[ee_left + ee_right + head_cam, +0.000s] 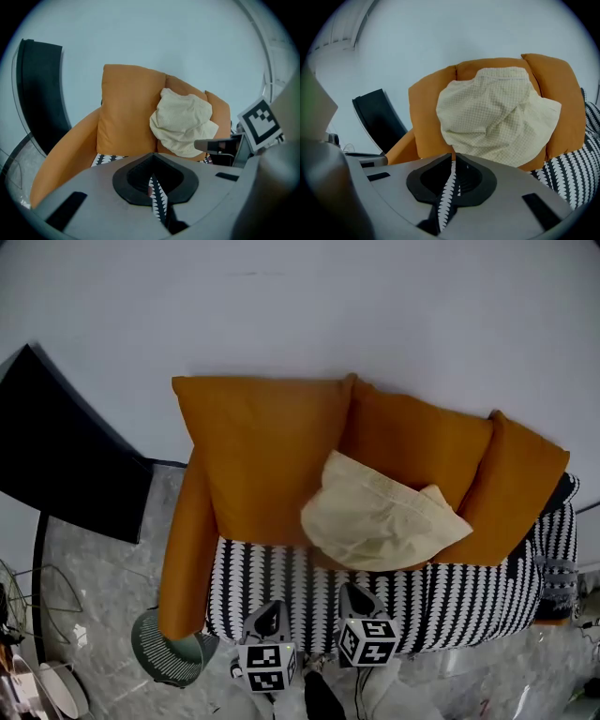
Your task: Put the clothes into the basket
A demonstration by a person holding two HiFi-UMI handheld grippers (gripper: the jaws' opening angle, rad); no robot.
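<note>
The left gripper (267, 615) and right gripper (354, 594) are hovering clenched and empty. Beside them, the green ribbed basket (169, 664) is standing on the floor. Beyond the black-and-white patterned sofa seat (450, 601), the crumpled cream checked garment (375, 517) is lying against orange back cushions (262, 446), ungrasped; I judge the whole task is remaining.

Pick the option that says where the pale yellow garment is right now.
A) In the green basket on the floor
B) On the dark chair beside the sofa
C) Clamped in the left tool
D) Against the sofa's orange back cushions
D: the pale yellow garment lies crumpled against the orange back cushions, just above the black-and-white seat cover.
</note>
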